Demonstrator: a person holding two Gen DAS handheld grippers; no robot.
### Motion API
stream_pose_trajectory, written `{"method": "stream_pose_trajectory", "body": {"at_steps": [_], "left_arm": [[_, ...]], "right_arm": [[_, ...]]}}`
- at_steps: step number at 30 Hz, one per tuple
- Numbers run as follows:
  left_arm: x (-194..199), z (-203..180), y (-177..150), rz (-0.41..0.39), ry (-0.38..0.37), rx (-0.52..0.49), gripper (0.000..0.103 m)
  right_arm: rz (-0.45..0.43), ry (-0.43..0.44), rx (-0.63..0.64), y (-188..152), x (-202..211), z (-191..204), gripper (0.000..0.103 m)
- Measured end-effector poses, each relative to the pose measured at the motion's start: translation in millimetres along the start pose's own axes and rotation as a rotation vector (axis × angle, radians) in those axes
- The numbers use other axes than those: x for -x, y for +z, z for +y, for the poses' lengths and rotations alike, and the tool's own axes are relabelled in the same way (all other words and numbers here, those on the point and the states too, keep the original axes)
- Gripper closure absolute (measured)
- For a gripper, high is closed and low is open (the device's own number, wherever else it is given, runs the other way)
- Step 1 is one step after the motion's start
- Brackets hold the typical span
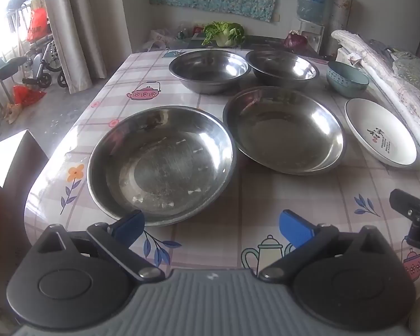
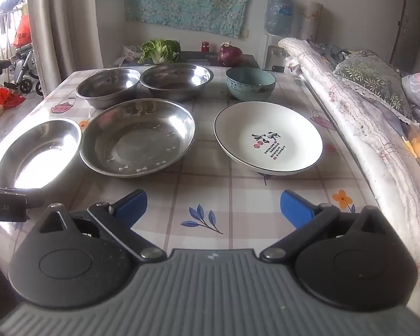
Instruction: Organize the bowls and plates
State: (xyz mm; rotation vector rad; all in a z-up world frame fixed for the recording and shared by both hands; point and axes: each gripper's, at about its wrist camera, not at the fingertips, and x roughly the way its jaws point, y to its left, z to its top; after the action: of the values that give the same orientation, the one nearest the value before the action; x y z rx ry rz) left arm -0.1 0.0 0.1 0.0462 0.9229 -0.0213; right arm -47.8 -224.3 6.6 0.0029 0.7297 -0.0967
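Two shallow steel plates lie side by side on the table: the near-left one (image 1: pixel 161 165) (image 2: pixel 39 154) and the one beside it (image 1: pixel 284 130) (image 2: pixel 138 137). Behind them stand two steel bowls, the left (image 1: pixel 210 70) (image 2: pixel 107 86) and the right (image 1: pixel 282 68) (image 2: pixel 176 81). A teal ceramic bowl (image 1: pixel 347 79) (image 2: pixel 250 86) stands at the back right, with a white printed plate (image 1: pixel 380 131) (image 2: pixel 268 142) in front of it. My left gripper (image 1: pixel 211 225) hangs open just short of the near-left plate's rim. My right gripper (image 2: pixel 214 207) is open over bare tablecloth, short of the white plate.
The checked tablecloth (image 2: pixel 204 179) covers the table. A rolled quilt (image 2: pixel 350 112) lines the right edge. A cabbage (image 2: pixel 161 50) and a purple onion (image 2: pixel 229 53) sit on a counter behind. The table's left edge drops to the floor (image 1: pixel 47 112).
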Motion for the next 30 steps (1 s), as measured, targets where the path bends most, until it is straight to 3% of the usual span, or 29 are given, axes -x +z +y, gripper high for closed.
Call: {"method": "stream_pose_trajectory", "body": {"at_steps": [19,30], "left_arm": [[8,-17,-6,-0.025,-0.054,-0.081,0.000],[8,-16,-8,-0.012,-0.057,-0.077,0.000]], "right_arm": [[-0.001,0.029,-0.003,6,4,-8,0.001],[0.004,0.026,-0.007,5,5,-9,0.001]]}}
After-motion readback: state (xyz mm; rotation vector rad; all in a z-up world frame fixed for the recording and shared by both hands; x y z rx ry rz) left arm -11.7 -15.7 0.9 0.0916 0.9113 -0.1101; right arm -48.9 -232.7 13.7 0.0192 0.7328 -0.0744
